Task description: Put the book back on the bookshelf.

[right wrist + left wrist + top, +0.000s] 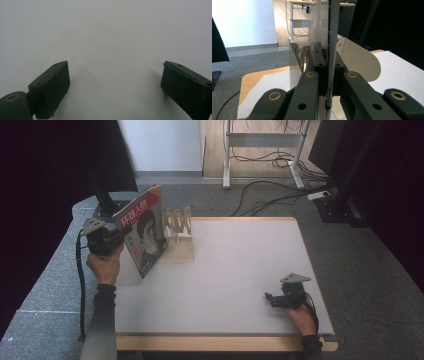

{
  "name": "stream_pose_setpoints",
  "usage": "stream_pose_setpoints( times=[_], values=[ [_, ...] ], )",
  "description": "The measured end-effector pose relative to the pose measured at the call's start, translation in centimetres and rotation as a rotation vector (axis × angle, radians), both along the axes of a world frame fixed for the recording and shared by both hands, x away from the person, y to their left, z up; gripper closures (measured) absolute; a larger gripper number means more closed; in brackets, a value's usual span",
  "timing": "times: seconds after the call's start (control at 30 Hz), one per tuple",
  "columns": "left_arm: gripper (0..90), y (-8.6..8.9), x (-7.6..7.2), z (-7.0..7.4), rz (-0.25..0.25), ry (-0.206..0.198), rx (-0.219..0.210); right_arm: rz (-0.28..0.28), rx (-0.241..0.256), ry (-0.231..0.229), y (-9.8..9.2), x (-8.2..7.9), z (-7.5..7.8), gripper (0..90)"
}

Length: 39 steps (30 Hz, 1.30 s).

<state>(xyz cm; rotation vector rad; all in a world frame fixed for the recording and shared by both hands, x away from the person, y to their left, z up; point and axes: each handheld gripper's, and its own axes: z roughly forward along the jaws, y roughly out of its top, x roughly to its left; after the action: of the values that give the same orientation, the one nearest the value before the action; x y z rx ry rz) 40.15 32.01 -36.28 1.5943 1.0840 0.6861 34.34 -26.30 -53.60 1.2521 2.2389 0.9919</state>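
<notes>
Magazine: a magazine with a black-and-white portrait cover and a red masthead is held upright and tilted above the table's far left corner, just left of the rack.
Left gripper: the left gripper is clamped on the magazine's edge; in the left gripper view the jaws press the thin spine from both sides.
Rack: a clear acrylic file rack with upright dividers stands near the far left edge of the table, just beside the magazine; its slots look unfilled.
Right gripper: the right gripper rests low at the near right of the white table, jaws spread wide over bare surface, well apart from the rack.
Surroundings: cables trail across the grey carpet beyond the table, beside a desk frame.
</notes>
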Motion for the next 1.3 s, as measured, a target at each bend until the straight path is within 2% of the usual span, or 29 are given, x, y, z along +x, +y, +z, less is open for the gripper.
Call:
stream_pose_setpoints(
  times=[0.1, 0.2, 0.33, 0.43, 0.6, 0.8, 1.1, 1.23, 1.3],
  values=[
    [86.4, 0.3, 0.2, -0.8, 0.017, 0.025, 0.024, 0.001, 0.000, 0.000, 0.0, 0.0, 0.0, 7.5],
    [85.9, 0.9, 0.0, -1.3, 0.014, 0.029, 0.003, 0.000, 0.000, 0.002, 0.0, 0.0, 0.0, 7.5],
    [83.0, 1.2, 0.0, -1.1, 0.020, 0.064, 0.011, 0.000, 0.000, 0.001, 0.0, 0.0, 0.0, 7.5],
    [75.1, 1.2, -0.1, -0.9, 0.021, 0.069, 0.027, 0.000, 0.000, 0.001, 0.0, 0.0, 0.0, 7.5],
    [56.8, 1.4, -0.3, -0.8, 0.026, 0.084, 0.039, 0.001, 0.000, 0.001, 0.0, 0.0, 0.0, 7.5],
    [41.5, 1.3, -1.1, -0.7, 0.013, 0.097, 0.061, 0.001, -0.001, 0.001, 0.0, 0.0, 0.1, 7.5],
    [21.2, 1.2, -3.0, -0.2, -0.026, 0.112, 0.058, 0.001, -0.002, 0.001, 0.0, 0.0, 0.1, 7.5],
    [14.4, 1.0, -4.3, -0.1, -0.043, 0.124, 0.065, 0.002, -0.003, -0.001, 0.0, 0.1, 0.1, 7.5],
    [13.8, 0.9, -4.9, -0.1, -0.059, 0.133, 0.073, 0.000, -0.002, 0.002, 0.0, 0.0, 0.1, 7.6]
  ],
)
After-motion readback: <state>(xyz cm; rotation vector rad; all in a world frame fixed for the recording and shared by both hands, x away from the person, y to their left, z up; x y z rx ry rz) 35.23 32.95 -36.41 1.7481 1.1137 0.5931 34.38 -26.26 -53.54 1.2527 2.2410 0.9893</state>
